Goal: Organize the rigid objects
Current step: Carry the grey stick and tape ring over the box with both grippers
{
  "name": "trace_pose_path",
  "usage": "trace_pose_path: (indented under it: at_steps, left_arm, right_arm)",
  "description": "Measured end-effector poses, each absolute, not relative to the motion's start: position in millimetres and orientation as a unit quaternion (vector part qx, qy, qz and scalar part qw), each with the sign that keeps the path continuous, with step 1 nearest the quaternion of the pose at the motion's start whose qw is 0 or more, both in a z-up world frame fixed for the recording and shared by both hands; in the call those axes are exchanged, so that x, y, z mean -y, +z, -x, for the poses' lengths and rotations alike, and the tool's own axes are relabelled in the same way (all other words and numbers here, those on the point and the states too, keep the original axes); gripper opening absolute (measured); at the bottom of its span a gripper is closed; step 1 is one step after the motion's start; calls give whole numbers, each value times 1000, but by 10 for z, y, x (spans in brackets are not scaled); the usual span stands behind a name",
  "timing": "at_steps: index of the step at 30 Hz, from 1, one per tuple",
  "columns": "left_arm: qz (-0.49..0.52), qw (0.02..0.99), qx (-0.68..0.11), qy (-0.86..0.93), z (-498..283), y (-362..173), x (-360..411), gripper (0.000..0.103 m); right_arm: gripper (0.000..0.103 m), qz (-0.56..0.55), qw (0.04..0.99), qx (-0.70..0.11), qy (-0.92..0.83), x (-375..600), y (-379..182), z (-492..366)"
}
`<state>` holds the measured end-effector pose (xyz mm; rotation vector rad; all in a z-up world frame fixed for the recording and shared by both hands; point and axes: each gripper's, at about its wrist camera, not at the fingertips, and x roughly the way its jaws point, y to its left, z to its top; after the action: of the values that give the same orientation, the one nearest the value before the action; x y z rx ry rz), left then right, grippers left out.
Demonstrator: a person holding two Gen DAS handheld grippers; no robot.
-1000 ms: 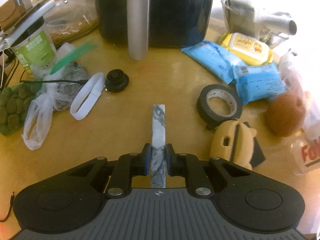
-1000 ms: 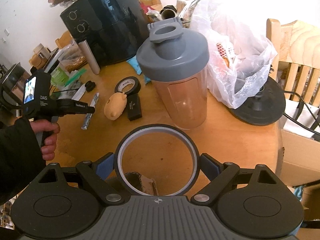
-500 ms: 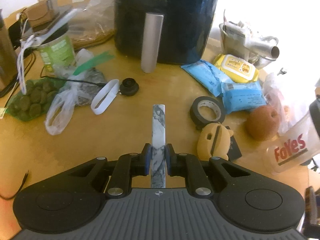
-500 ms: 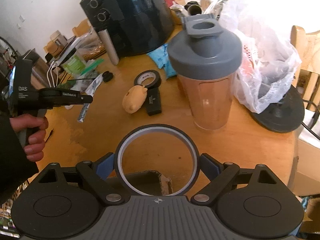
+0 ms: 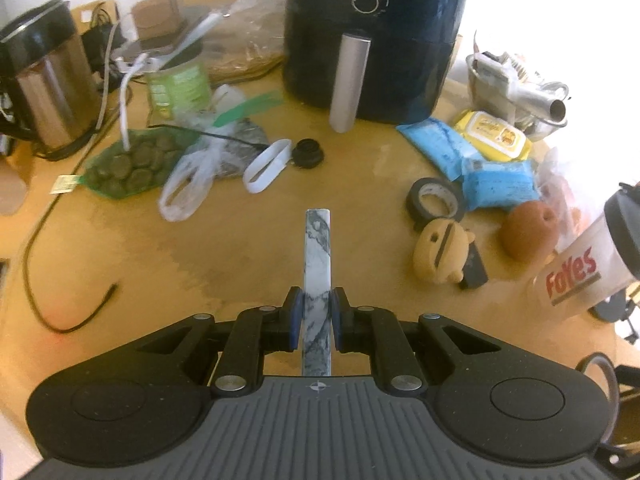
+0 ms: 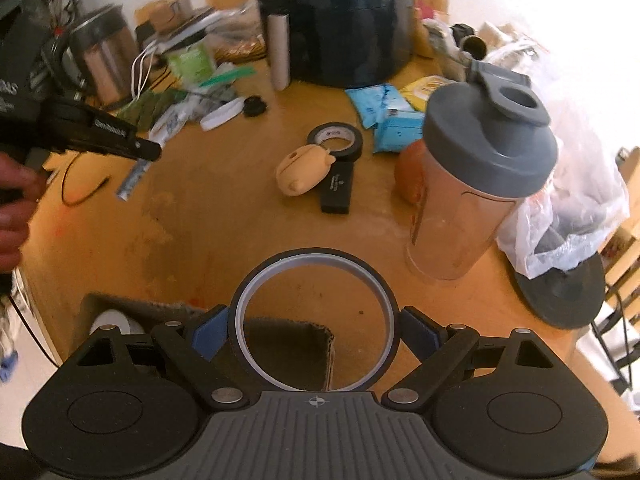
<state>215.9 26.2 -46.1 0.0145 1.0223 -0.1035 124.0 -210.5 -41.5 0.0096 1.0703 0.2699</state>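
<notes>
My left gripper [image 5: 317, 312] is shut on a flat marble-patterned bar [image 5: 317, 256] and holds it above the wooden table [image 5: 240, 248]; the bar also shows in the right wrist view [image 6: 132, 178]. My right gripper [image 6: 316, 332] is shut on a black tape ring [image 6: 376, 292] and holds it over a cardboard box [image 6: 288, 344] at the table's near edge. A white roll [image 6: 114, 320] lies in the box. On the table lie a black tape roll [image 5: 434, 200], a tan case [image 5: 438, 256] and a black block [image 6: 338, 188].
A black air fryer [image 5: 372, 32] stands at the back. A shaker bottle [image 6: 476, 180] and a plastic bag [image 6: 576, 184] stand right. A kettle [image 5: 44, 76], green bag [image 5: 132, 160], cables, white band [image 5: 268, 164] and black knob [image 5: 307, 153] crowd the left; blue packs [image 5: 492, 180] right.
Both grippers have pulled back and risen, still holding the bar and the ring. The right gripper has moved over the cardboard box, more of which now shows.
</notes>
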Motion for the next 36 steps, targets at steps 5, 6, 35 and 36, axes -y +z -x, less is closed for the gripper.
trace_pose_path:
  at_steps: [5,6,35,36]
  left_arm:
    - [-35,867,-496,-21,-1977,-363,-238,16]
    - [-37,866,-499,-18,-1940,-345,-231,16]
    - [68,835,-543,-51,-908,-209,180,16]
    - [78,835,-542,-60,-880,-207,191,16]
  right_arm:
    - [91,0,845,-515,142,2075,-422,-1216]
    - [91,-2,844,-516,144,2073,-425,-1212]
    - [91,-66,834,-518,179,2414,-419,-995]
    - [91,-66,834,-518,180,2420,-416,-986]
